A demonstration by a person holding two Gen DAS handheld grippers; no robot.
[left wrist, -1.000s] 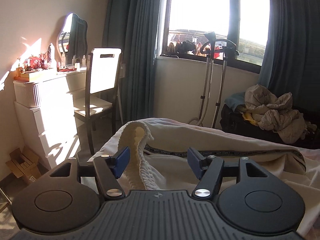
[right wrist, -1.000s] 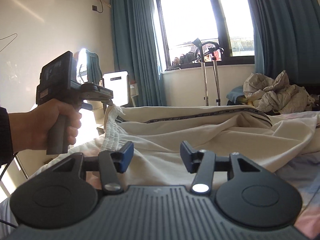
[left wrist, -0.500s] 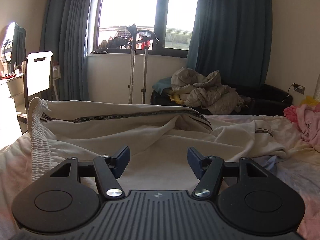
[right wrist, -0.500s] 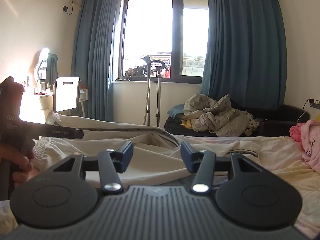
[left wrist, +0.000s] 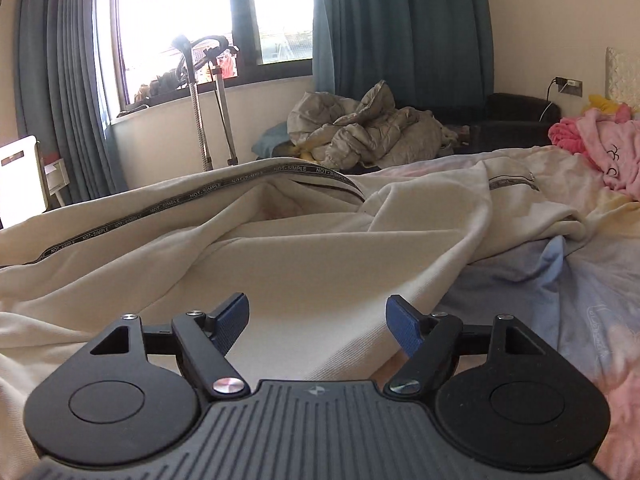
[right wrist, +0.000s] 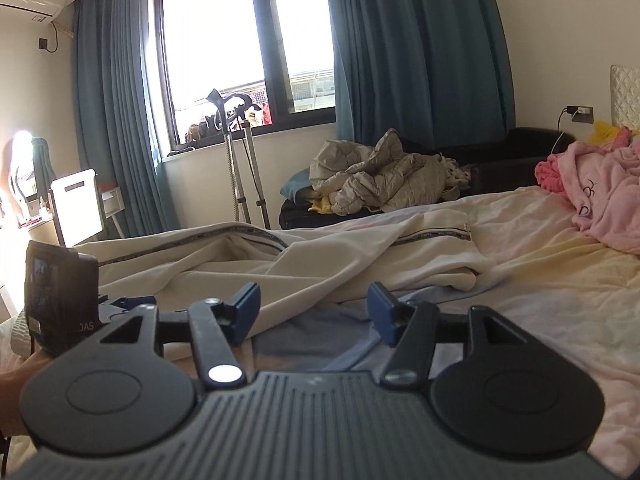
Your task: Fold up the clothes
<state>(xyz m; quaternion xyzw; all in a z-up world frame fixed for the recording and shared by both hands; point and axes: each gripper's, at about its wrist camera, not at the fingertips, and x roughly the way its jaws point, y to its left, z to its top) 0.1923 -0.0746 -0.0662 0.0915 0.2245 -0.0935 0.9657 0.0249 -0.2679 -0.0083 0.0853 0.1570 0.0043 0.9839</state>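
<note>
Across the bed (right wrist: 560, 304) lies the cream garment (left wrist: 280, 264), spread but rumpled, with its printed trim band (left wrist: 168, 206) running along the far edge and one part trailing off toward the pink clothes (right wrist: 600, 200) near the headboard. It sits flat on the mattress rather than hanging, which gives a broad surface for laying one half over the other.

The left gripper (left wrist: 318, 320) hovers low over the near hem, its blue fingers (left wrist: 234, 318) wide and opening further, with cloth below them but nothing pinched. The right gripper (right wrist: 314, 310) sits just off the garment's near edge, above a patch of blue bedsheet (right wrist: 320, 328); its fingers are opening too and hold nothing. From the right wrist view the left tool's camera block (right wrist: 60, 296) shows at the left, so the two hands work close side by side.

Both look poised along the same edge, probably so that each can take a corner and carry the hem over together; the loose folds in the middle may need smoothing first.
</note>
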